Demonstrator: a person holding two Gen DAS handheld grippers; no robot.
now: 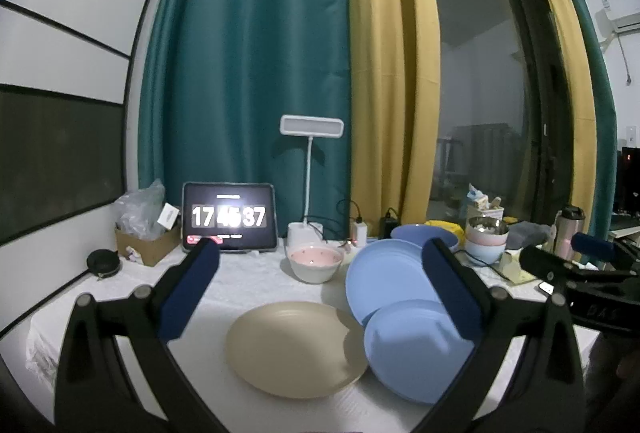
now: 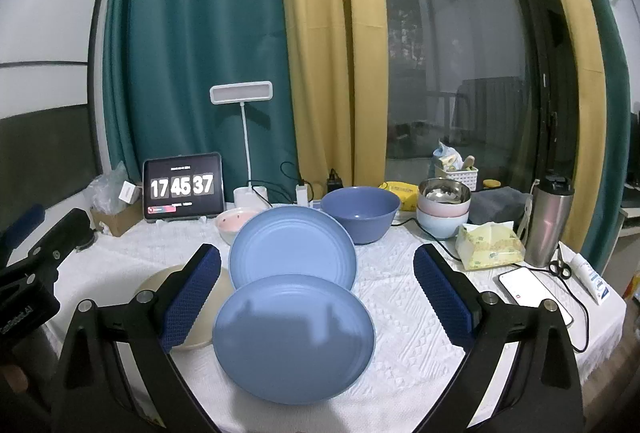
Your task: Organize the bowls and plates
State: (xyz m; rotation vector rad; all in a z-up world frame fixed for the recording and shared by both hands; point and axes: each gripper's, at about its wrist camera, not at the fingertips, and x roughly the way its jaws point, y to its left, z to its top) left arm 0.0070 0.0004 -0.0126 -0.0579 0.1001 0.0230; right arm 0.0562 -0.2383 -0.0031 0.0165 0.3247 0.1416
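Left tongs: spread wide, nothing held, above the worktop.
Right tongs: spread wide, nothing held, over the blue plates.
Beige plate: flat on the worktop, front left.
Near blue plate: beside the beige plate, overlapping the far blue plate's front edge.
Pink bowl: behind the beige plate.
Blue bowl: behind the far blue plate.
Bowl stack: right of the blue bowl, steel bowl on top.
Clock screen: at the back left.
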